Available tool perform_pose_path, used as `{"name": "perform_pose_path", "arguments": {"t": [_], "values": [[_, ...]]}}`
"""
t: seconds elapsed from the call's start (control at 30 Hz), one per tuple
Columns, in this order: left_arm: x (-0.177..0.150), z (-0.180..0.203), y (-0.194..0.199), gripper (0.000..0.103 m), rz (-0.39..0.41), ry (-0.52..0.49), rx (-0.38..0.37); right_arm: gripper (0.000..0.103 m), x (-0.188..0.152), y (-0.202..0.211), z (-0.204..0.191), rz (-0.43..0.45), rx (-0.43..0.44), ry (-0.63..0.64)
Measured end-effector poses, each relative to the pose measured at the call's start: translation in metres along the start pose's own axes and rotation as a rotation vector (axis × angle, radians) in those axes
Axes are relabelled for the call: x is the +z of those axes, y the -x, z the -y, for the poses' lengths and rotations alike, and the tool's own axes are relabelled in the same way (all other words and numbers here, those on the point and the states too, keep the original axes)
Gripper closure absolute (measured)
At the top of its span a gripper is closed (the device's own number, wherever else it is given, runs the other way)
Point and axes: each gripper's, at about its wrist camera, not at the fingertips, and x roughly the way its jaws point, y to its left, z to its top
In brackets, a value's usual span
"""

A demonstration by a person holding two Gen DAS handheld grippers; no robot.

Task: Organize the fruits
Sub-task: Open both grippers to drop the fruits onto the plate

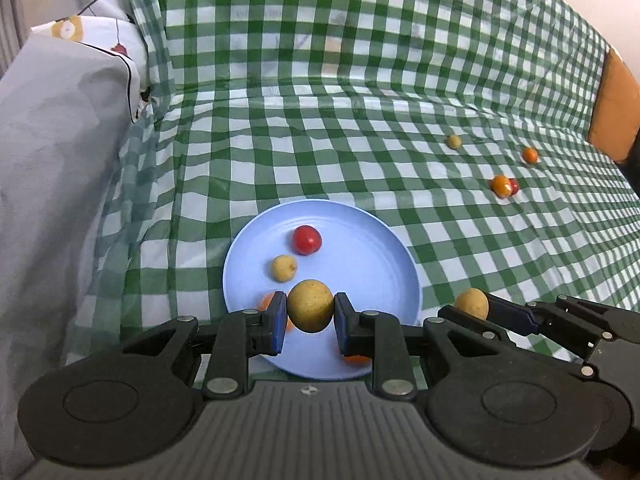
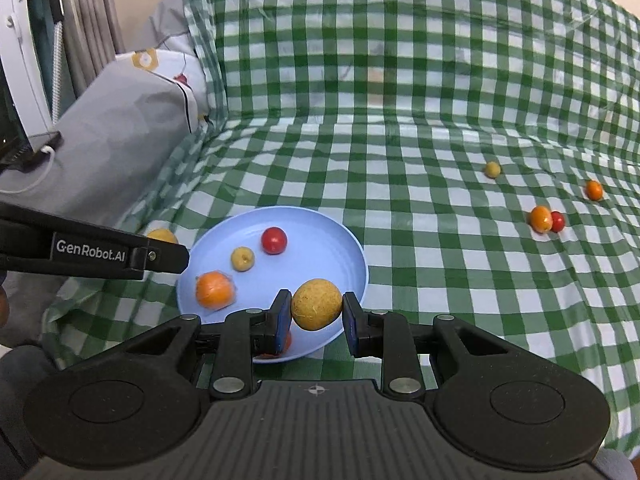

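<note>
My left gripper (image 1: 311,314) is shut on a round yellow-brown fruit (image 1: 311,300), held over the near part of a light blue plate (image 1: 240,248). On the plate lie a red fruit (image 1: 306,239), a small yellow fruit (image 1: 284,268) and orange fruit partly hidden behind my fingers. My right gripper (image 2: 316,318) is shut on a similar yellow-brown fruit (image 2: 316,306) above the plate's near right rim (image 2: 360,264). Here the plate shows a red fruit (image 2: 274,240), a small yellow one (image 2: 243,258) and an orange one (image 2: 214,290).
Loose on the green checked cloth (image 2: 440,280) at the right lie a small yellow fruit (image 2: 492,169), two orange fruits (image 2: 541,219) (image 2: 594,190) and a red one (image 2: 557,221). Grey bedding (image 2: 112,140) rises on the left. The cloth slopes up at the back.
</note>
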Motion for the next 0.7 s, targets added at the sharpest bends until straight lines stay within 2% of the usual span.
{"name": "perform_pose_path", "arguments": {"t": [0.43, 0.47, 0.53, 0.57, 0.6, 0.63, 0.67, 0.7], "values": [[0.007, -0.006, -0.057, 0.076, -0.040, -0.023, 0.023, 0.075, -0.003, -0.056, -0.002, -0.055, 0.002, 0.046], [0.008, -0.006, -0.061, 0.073, -0.031, -0.027, 0.027, 0.074, -0.002, -0.061, -0.002, -0.054, 0.003, 0.053], [0.010, -0.007, -0.068, 0.045, -0.035, -0.049, 0.028, 0.074, -0.001, -0.069, -0.004, -0.044, -0.004, 0.084], [0.012, -0.006, -0.067, 0.017, -0.025, -0.054, 0.029, 0.072, 0.000, -0.072, -0.004, -0.034, -0.007, 0.100], [0.012, -0.007, -0.063, 0.002, -0.003, -0.057, 0.037, 0.061, 0.000, -0.071, -0.004, -0.031, -0.005, 0.114], [0.012, -0.008, -0.054, 0.000, 0.035, -0.058, 0.049, 0.048, 0.001, -0.070, -0.003, -0.031, -0.010, 0.127], [0.010, -0.009, -0.045, 0.000, 0.077, -0.066, 0.059, 0.042, 0.002, -0.067, -0.002, -0.025, -0.023, 0.128], [0.009, -0.008, -0.039, 0.000, 0.089, -0.078, 0.063, 0.030, 0.001, -0.062, 0.001, -0.022, -0.036, 0.124]]}}
